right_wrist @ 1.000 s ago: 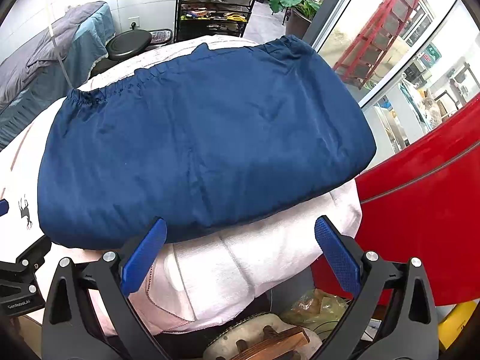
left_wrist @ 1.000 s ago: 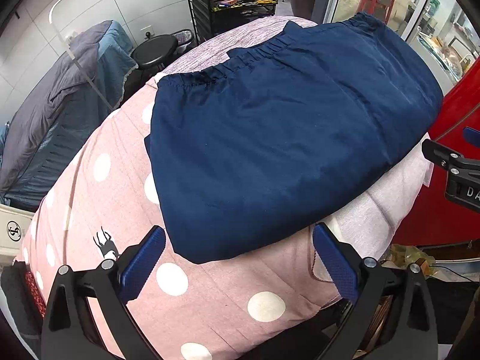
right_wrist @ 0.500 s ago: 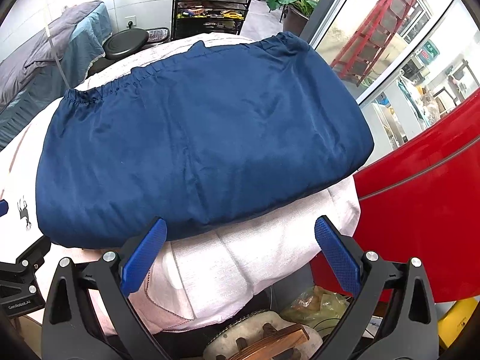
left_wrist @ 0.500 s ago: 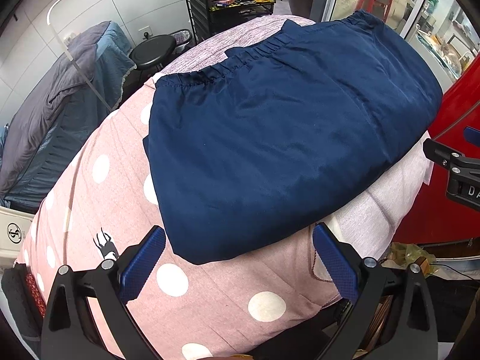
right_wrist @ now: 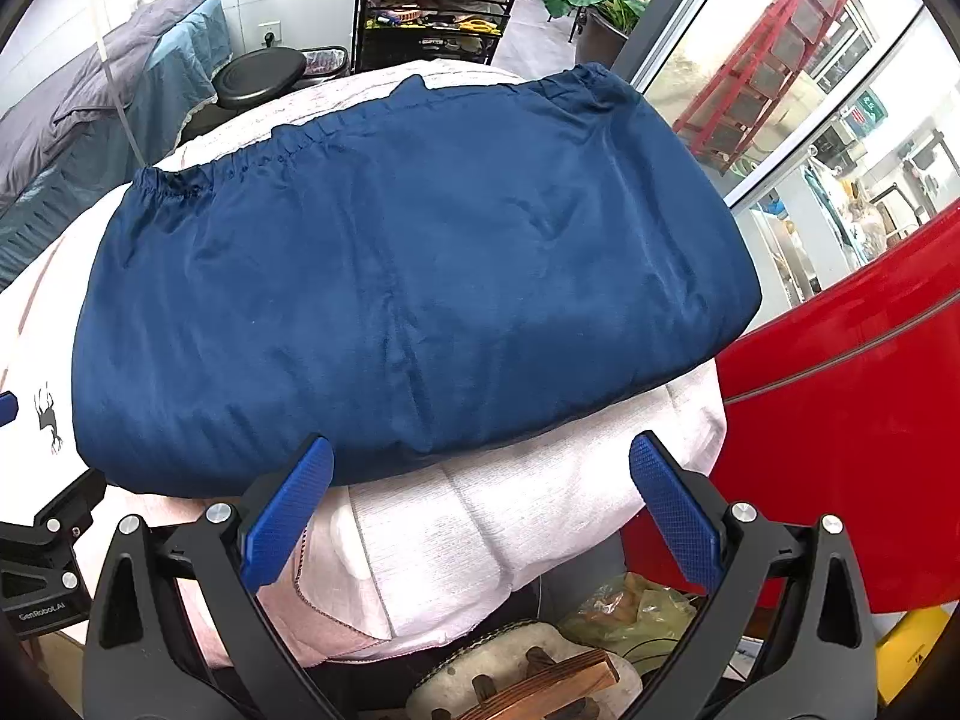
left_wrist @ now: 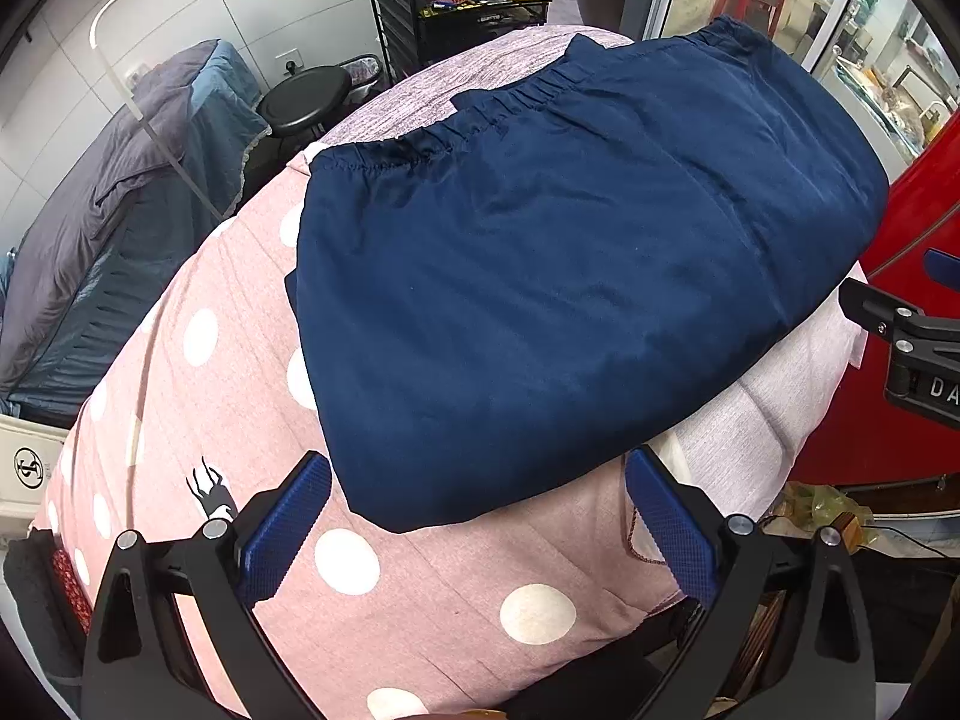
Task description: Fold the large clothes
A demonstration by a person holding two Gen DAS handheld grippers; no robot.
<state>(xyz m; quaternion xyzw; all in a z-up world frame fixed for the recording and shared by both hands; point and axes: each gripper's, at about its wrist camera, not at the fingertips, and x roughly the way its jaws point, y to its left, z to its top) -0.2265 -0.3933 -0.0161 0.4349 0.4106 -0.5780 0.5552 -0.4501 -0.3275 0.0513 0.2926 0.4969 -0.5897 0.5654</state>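
Almost nothing has changed over the last second. At far left, the grey and teal quilted cover [left_wrist: 120,198] and the round black stool [left_wrist: 303,99] sit where they were. The pink polka-dot padded work surface [left_wrist: 198,372] shows the same bare strip along its near edge.

The left gripper [left_wrist: 480,516] hovers just short of the near hem of the dark navy blue elastic-waisted garment [left_wrist: 558,276], its 2 blue pads spread wide with nothing between them. It has barely shifted. The garment lies flat and already doubled over, gathered waistband toward the far side, near fold toward both grippers, looking the same as before apart from a slight camera drift.

In the right wrist view the same garment [right_wrist: 414,276] fills the middle, over the pale end of the padded surface [right_wrist: 510,516]. The right gripper [right_wrist: 480,498] is likewise spread wide and empty, its pads level with the near fold without pinching it. At far right the glossy red panel [right_wrist: 852,432] is unmoved.

This stillness reads as a pause between folds: the cloth is released and settled, and the next step is probably to take the near edge for another fold.
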